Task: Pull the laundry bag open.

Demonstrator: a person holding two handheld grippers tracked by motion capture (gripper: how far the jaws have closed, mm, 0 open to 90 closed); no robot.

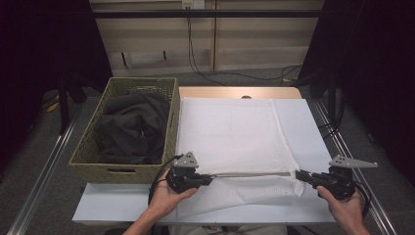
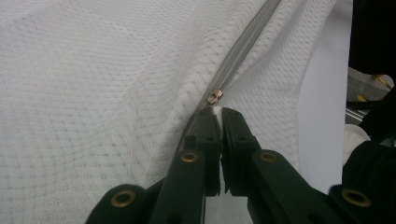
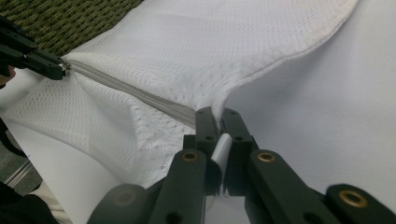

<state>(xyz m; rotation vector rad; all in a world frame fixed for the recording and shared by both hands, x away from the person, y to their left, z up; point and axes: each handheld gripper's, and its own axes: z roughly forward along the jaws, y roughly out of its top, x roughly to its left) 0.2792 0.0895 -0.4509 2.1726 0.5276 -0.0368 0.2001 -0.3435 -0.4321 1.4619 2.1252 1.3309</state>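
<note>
White sheeting covers my table (image 1: 313, 132); on it lies the mesh bag (image 1: 235, 132), its near edge lifted; my left gripper (image 1: 208, 179) is clamped on the bag beside the zip pull (image 2: 214, 96); my right gripper (image 1: 299, 175) pinches the zip's (image 1: 249, 174) far end; a basket (image 1: 90, 147) of dark clothes (image 1: 129, 127) sits left.

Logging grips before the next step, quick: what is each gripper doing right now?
Left gripper: shut on the mesh bag, at its zipper pull.
Right gripper: shut on the mesh bag's other zipper end.
</note>
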